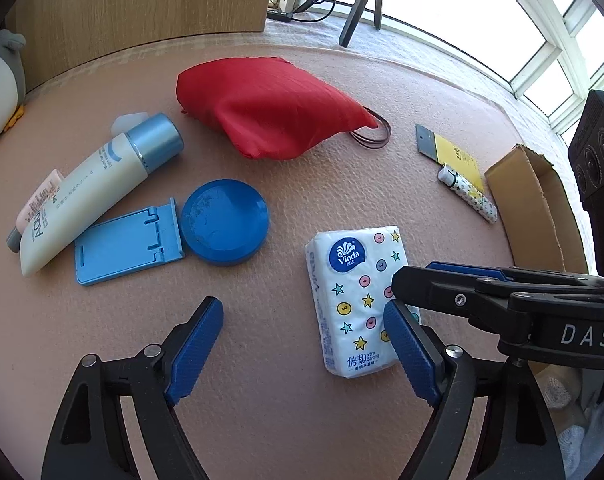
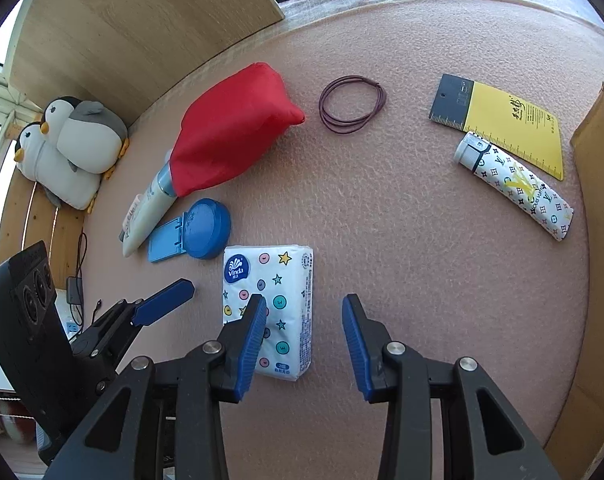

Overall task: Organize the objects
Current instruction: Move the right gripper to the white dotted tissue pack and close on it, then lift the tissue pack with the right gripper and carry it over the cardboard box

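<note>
Both grippers hover spread above the pink felt-covered desk point(image 2: 422, 220), holding nothing. The left gripper point(image 1: 302, 344) sits at the bottom of its frame, the right gripper point(image 2: 304, 344) likewise. The white Vinda tissue pack with coloured stars and dots point(image 2: 269, 308) lies flat at lower centre, partly behind the right gripper's left finger. A brown cardboard box point(image 2: 598, 240) lines the right edge.

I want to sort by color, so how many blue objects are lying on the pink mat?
2. The blue round lid sits left of the tissue pack; the blue phone stand touches its left side. More could be hidden under the red pouch.
</note>
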`<act>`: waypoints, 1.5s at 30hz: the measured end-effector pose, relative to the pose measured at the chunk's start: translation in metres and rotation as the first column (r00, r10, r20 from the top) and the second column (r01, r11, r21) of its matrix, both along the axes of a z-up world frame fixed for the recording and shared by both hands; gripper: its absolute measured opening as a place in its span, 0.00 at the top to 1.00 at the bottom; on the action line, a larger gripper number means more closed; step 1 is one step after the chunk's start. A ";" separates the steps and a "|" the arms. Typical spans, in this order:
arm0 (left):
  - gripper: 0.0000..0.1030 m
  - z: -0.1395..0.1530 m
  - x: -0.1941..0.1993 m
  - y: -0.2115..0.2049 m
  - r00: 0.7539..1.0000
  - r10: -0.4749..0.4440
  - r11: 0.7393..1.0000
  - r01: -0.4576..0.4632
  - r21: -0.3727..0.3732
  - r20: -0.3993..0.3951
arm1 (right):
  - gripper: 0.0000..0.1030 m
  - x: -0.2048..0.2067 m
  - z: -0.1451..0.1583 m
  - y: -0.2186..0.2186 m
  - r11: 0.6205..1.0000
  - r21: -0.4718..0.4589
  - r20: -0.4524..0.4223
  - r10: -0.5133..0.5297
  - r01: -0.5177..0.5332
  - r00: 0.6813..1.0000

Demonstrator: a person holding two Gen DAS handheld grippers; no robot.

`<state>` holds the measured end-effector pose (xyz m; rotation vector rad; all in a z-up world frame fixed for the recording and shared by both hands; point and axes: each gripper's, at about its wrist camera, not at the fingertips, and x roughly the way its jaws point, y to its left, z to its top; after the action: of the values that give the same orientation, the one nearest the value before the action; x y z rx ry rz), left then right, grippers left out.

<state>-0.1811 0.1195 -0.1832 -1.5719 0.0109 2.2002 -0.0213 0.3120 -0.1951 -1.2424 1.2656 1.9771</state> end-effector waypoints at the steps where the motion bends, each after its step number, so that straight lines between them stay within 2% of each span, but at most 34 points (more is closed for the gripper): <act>1: 0.27 0.002 0.001 0.001 1.000 -0.005 1.000 0.005 0.005 0.001 | 0.65 0.001 0.000 0.000 1.000 -0.005 -0.003 0.001 -0.001 1.000; 6: 0.44 0.004 0.002 0.003 0.999 -0.027 0.998 0.025 0.053 0.029 | 0.66 -0.001 -0.002 0.000 1.000 -0.019 -0.012 0.002 -0.002 1.000; 14: 0.62 0.008 0.011 0.011 0.997 -0.072 0.995 0.071 0.068 0.010 | 0.79 -0.007 -0.004 -0.002 0.999 -0.040 -0.031 0.007 -0.009 0.999; 16: 0.70 0.008 0.010 0.013 0.997 -0.074 0.994 0.071 0.087 0.023 | 0.81 -0.008 -0.003 -0.003 0.999 -0.035 -0.029 0.007 -0.008 1.000; 19: 0.70 0.008 0.010 0.015 0.996 -0.082 0.993 0.080 0.088 0.019 | 0.83 -0.011 -0.001 -0.004 1.000 -0.024 -0.024 0.006 -0.007 1.000; 23: 0.70 0.008 0.008 0.010 0.996 -0.076 0.990 0.069 0.125 0.047 | 0.83 -0.010 0.000 -0.004 1.000 -0.022 -0.021 0.008 -0.009 1.000; 26: 0.71 0.012 0.012 0.013 0.995 -0.090 0.990 0.085 0.115 0.039 | 0.83 -0.008 0.002 -0.006 1.000 -0.025 -0.025 0.010 -0.010 1.000; 33: 0.71 0.047 0.029 0.032 0.992 -0.122 0.987 0.125 0.102 -0.033 | 0.83 0.009 0.028 -0.009 1.000 0.022 -0.053 0.001 0.000 0.999; 39: 0.71 0.090 0.053 0.078 0.969 -0.209 0.969 0.223 0.104 -0.129 | 0.83 0.055 0.069 -0.008 0.994 0.088 -0.087 -0.055 0.063 0.995; 45: 0.71 0.109 0.077 0.141 0.939 -0.303 0.937 0.325 0.131 -0.160 | 0.83 0.117 0.097 -0.002 0.976 0.143 -0.084 -0.155 0.166 0.984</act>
<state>-0.1036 0.2601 -0.0739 -1.2357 0.1214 1.9991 0.0955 0.3103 -0.0986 -0.9733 1.1874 1.9755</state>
